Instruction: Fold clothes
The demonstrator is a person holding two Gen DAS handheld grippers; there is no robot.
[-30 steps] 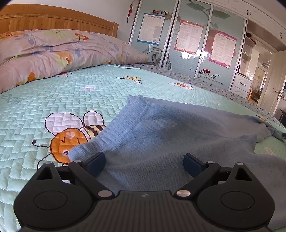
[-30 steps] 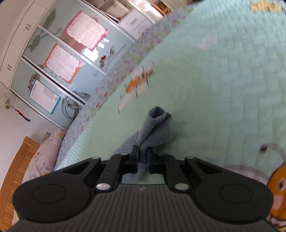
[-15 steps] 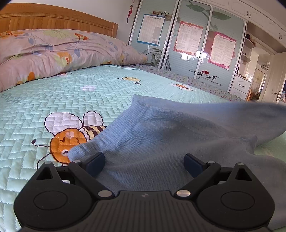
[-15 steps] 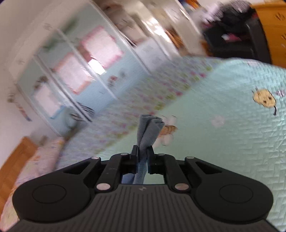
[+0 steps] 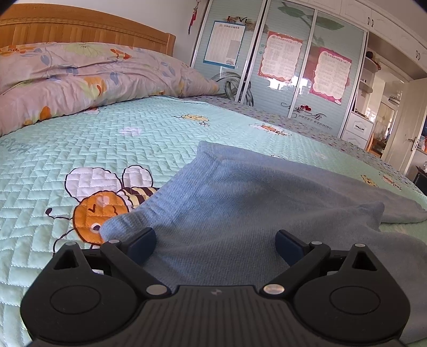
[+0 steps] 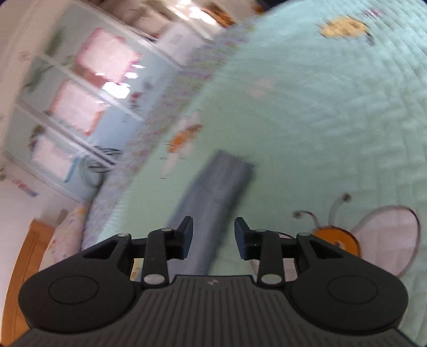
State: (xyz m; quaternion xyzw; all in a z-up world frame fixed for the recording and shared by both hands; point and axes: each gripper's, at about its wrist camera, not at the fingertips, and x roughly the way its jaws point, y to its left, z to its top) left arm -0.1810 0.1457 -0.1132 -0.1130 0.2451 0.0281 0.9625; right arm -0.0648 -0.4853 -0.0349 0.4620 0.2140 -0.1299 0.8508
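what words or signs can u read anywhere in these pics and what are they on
"LOVE": top of the wardrobe door.
"SWEET WEDDING": decal low on the wardrobe, under a red heart and script I can't read.
Partial letters on the bedspread at the left edge: unclear.
Blue chart and pink posters: print too small.
Right wrist view: all blurred.

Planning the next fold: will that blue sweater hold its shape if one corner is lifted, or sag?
The blue sweater will probably sag: it lies in soft folds on the quilt. Its knit looks thick, so it is likely weighty rather than flimsy. The textured quilt may grip it, so a push would likely bunch it.
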